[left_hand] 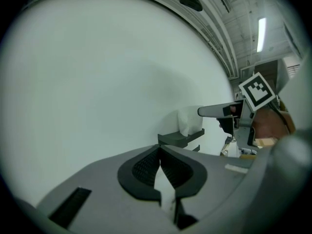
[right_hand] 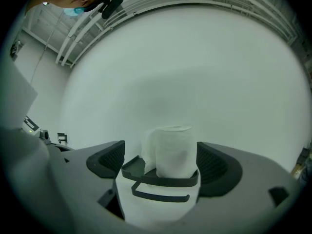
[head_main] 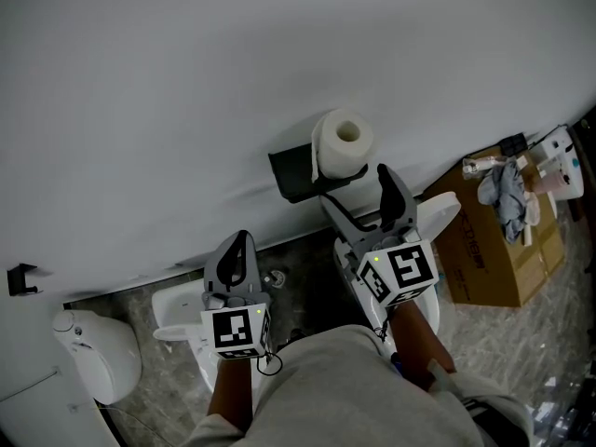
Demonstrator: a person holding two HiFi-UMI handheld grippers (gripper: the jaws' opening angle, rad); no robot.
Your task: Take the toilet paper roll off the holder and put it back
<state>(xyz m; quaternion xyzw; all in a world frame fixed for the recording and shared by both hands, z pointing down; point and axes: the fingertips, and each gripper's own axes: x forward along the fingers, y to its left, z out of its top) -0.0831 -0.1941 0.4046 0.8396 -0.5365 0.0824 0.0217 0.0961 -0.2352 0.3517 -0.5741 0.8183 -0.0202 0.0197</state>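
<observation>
Right gripper view: right gripper [right_hand: 162,165] wide before toilet paper roll [right_hand: 175,147] on holder [right_hand: 163,182]

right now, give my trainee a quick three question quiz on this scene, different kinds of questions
1. True or false: the toilet paper roll lies on its side.
2. Pick one. The right gripper has its jaws: A) shut together, B) apart with the roll between them, C) out of view.
3. What does the roll stand on?

Key: 1 false, it stands upright. 2 B, and the pads do not press on the roll. 3 the black wall holder.
</observation>
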